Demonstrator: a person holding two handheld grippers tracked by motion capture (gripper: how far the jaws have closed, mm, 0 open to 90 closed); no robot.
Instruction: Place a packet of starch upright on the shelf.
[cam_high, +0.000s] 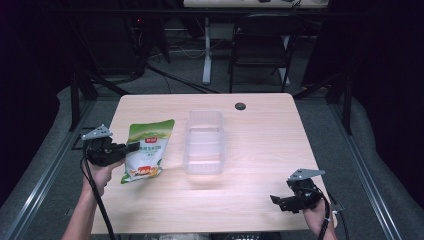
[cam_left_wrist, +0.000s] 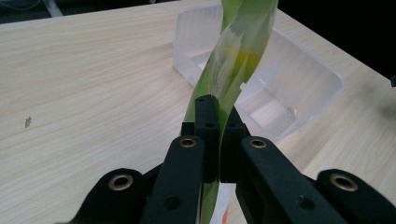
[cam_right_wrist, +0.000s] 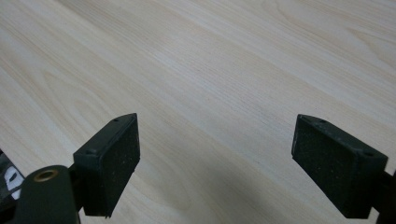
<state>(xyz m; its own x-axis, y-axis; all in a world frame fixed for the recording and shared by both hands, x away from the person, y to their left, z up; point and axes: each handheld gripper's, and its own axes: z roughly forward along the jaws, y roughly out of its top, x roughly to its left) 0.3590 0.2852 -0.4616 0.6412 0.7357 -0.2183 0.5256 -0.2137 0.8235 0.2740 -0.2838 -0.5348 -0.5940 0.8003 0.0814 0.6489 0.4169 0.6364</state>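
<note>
- I'm working at a pale wooden table with a small dark round cap set in it near the far edge.
- Around the table the room is dark; a black chair and a white desk leg stand on the grey floor beyond it.
- A clear plastic container sits mid-table, open side up.
- My left gripper has its jaws pinched tight on the edge of the green snack bag. The bag is just left of the container, and in the left gripper view it twists upward from the jaws.
- My right gripper is at the near right corner, its jaws spread wide over bare wood, holding nothing.
</note>
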